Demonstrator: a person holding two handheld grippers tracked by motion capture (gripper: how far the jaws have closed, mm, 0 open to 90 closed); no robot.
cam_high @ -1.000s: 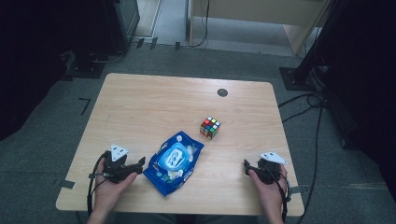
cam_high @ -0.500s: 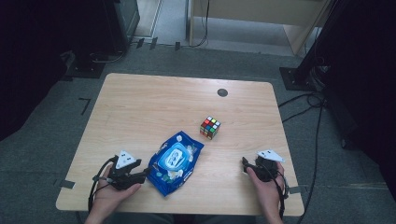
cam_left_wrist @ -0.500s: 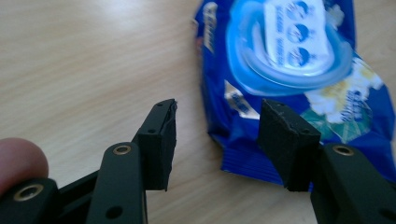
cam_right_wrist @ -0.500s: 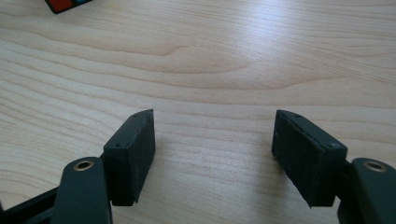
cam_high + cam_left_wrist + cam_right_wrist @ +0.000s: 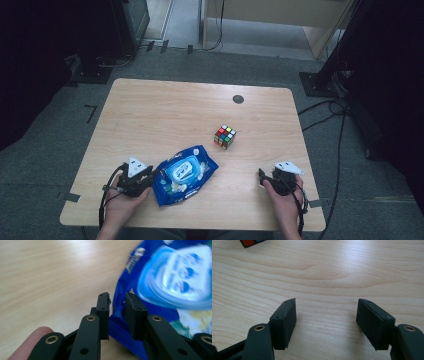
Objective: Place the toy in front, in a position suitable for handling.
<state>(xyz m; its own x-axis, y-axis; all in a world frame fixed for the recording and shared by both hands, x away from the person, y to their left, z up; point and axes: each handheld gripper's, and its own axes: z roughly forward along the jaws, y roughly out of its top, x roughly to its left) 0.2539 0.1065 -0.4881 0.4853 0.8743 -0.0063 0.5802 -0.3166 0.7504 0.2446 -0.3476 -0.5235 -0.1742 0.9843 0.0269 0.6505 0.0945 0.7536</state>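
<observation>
A blue wipes pack [image 5: 185, 172] with a white lid lies on the wooden table [image 5: 170, 110], near its front edge. My left gripper [image 5: 152, 176] is at the pack's left end. In the left gripper view its jaws [image 5: 117, 302] have just been closing, and the crumpled blue edge of the pack [image 5: 175, 285] sits in the narrow gap left between them. My right gripper [image 5: 261, 175] rests at the front right of the table. It stands open [image 5: 327, 307] over bare wood with nothing between its fingers.
A colour cube [image 5: 225, 136] sits right of centre, and its corner shows at the top of the right gripper view [image 5: 252, 242]. A small dark round disc [image 5: 238, 99] lies near the far edge. Cables and dark stands surround the table on the carpet.
The left gripper has slid right to the pack's end and its jaws have narrowed around the pack's edge. The right gripper has kept still.
</observation>
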